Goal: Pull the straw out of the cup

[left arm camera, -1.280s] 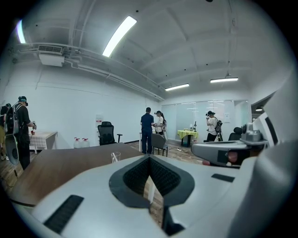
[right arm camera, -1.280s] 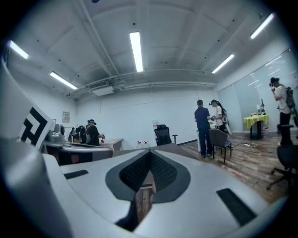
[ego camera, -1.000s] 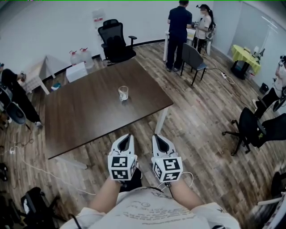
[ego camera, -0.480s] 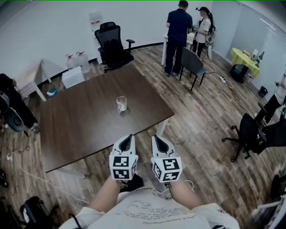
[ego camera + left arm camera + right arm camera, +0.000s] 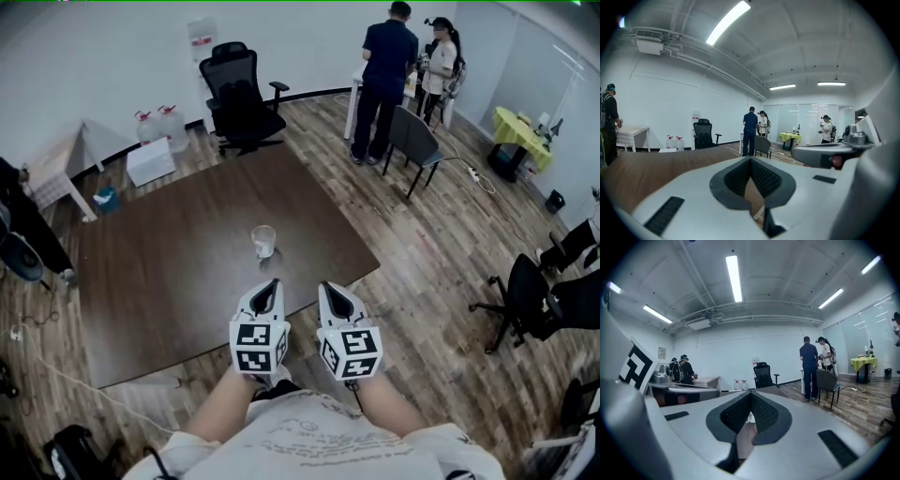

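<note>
A clear cup (image 5: 263, 240) stands near the front edge of the dark brown table (image 5: 159, 253); I cannot make out a straw in it at this size. My left gripper (image 5: 268, 285) and right gripper (image 5: 329, 288) are held side by side just short of the table's front edge, below the cup and apart from it. Both are shut with nothing between the jaws. In the left gripper view the left gripper (image 5: 750, 160) points across the tabletop. In the right gripper view a pale shape, perhaps the cup (image 5: 750, 417), shows behind the right gripper (image 5: 751, 395).
A black office chair (image 5: 236, 94) and water bottles (image 5: 155, 122) stand beyond the table. Two people (image 5: 386, 66) stand at the back right beside a grey chair (image 5: 418, 141). Another black chair (image 5: 539, 295) is at the right. A white side table (image 5: 56, 169) is at the left.
The table and cup have come nearer to me and to both grippers. The grippers keep the same shut pose side by side.
</note>
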Action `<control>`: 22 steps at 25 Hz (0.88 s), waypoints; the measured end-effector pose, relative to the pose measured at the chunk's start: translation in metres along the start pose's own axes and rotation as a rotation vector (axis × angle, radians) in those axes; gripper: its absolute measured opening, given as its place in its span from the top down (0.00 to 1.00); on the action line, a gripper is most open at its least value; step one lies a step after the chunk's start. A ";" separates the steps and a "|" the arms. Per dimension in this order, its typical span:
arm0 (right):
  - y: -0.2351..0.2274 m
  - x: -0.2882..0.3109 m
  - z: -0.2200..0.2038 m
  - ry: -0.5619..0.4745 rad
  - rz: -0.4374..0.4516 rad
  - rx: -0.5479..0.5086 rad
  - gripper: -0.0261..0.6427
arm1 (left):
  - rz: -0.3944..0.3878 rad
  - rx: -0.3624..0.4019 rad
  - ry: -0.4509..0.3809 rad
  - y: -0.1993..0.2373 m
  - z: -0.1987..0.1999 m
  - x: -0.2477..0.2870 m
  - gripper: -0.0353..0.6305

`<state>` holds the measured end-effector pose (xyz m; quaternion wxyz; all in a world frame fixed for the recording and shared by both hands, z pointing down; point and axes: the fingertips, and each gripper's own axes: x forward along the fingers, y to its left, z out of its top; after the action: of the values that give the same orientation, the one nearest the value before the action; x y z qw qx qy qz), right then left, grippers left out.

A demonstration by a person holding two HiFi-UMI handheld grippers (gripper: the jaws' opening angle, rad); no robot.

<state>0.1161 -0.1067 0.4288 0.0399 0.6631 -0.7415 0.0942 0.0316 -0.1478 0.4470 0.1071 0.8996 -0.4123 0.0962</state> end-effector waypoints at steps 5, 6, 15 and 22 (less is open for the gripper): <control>-0.003 0.057 0.007 0.019 0.004 -0.005 0.94 | 0.006 -0.026 0.013 0.041 0.007 0.041 0.94; -0.003 0.069 0.008 0.022 0.005 -0.005 0.94 | 0.004 -0.027 0.017 0.049 0.008 0.049 0.94; 0.001 0.136 0.013 0.057 0.024 -0.011 0.94 | -0.006 -0.080 0.065 0.106 0.003 0.099 0.94; -0.023 0.152 -0.001 0.098 0.043 0.003 0.94 | 0.009 -0.037 0.094 0.109 -0.022 0.127 0.94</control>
<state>0.1213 -0.2567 0.4600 0.0731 0.6415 -0.7527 0.1286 0.0279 -0.3032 0.5134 0.1427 0.8901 -0.4125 0.1309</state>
